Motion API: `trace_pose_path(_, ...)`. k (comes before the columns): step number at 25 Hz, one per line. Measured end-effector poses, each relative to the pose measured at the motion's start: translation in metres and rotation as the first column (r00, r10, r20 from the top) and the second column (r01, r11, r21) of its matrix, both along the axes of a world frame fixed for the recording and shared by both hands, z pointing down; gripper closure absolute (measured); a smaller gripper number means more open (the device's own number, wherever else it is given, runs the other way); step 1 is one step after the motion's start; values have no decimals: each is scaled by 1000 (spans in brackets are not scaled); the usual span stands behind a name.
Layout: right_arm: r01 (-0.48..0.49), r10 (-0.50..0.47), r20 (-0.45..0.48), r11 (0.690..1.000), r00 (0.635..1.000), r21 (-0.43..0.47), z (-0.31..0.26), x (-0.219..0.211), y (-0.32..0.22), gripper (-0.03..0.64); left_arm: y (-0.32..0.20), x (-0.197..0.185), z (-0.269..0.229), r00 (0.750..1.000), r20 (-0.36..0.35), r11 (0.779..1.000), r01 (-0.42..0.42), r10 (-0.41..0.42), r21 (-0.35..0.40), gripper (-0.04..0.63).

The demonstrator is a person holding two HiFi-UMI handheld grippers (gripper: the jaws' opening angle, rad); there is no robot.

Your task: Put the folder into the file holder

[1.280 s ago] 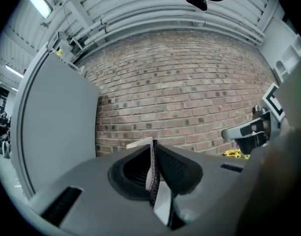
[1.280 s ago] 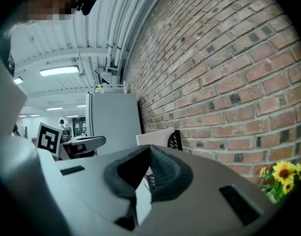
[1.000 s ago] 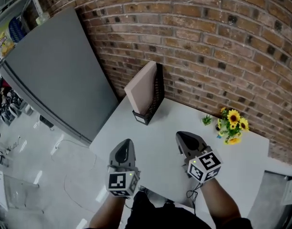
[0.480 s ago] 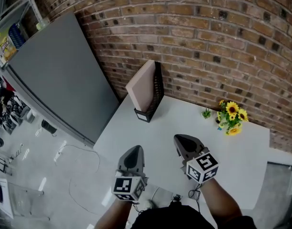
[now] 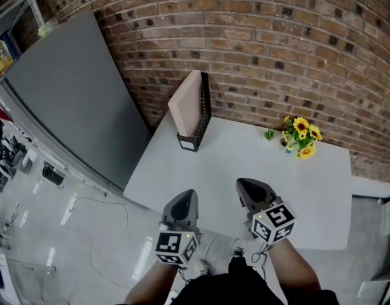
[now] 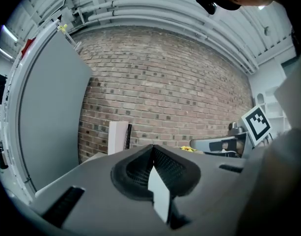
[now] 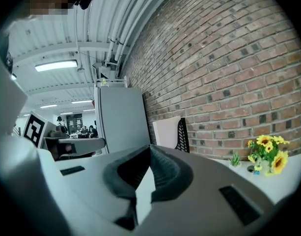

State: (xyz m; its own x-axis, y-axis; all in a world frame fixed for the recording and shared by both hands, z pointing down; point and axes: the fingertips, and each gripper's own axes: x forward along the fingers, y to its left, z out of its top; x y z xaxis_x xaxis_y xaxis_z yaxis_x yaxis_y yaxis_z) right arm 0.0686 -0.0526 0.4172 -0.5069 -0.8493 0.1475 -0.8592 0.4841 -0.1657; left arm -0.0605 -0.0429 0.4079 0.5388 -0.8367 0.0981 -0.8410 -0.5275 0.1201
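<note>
The folder [image 5: 185, 102], pale pink, stands on edge inside the file holder [image 5: 205, 107], a black mesh box. Its top leans out past the holder's left wall. In the left gripper view the folder [image 6: 117, 137] shows as a light slab just left of the holder's dark mesh [image 6: 128, 135]. The right gripper view shows the same pair, folder [image 7: 166, 131] left of the holder [image 7: 184, 133].

The holder sits on the white table [image 5: 233, 161], at its far left corner, close to the brick wall [image 5: 258, 49] behind it. Left of the holder a large grey panel [image 5: 70, 94] leans against that wall.

Well apart from the holder, on its near side, both grippers hang by the table's near edge. The left gripper [image 5: 186, 195] has its jaws pressed together with nothing between them. The right gripper [image 5: 243, 184] likewise has its jaws closed on nothing.

Far to the holder's right, by the wall, stands a bunch of yellow flowers [image 5: 301, 135], with a small green plant [image 5: 269, 134] just beside it on the holder's side.
</note>
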Motion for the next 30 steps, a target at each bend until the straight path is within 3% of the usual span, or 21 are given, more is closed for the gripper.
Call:
trace_pose_path(12,-81,82,-33,996,996,24,-7,-38,47,614,35,-38,-2,996,-18,996,-89,90,19,589)
trace_pose_path(30,-116,118,-36,992,992,54,-20,-43,76,614,59,-44,-12,991,-10,991,-130,130,44,589)
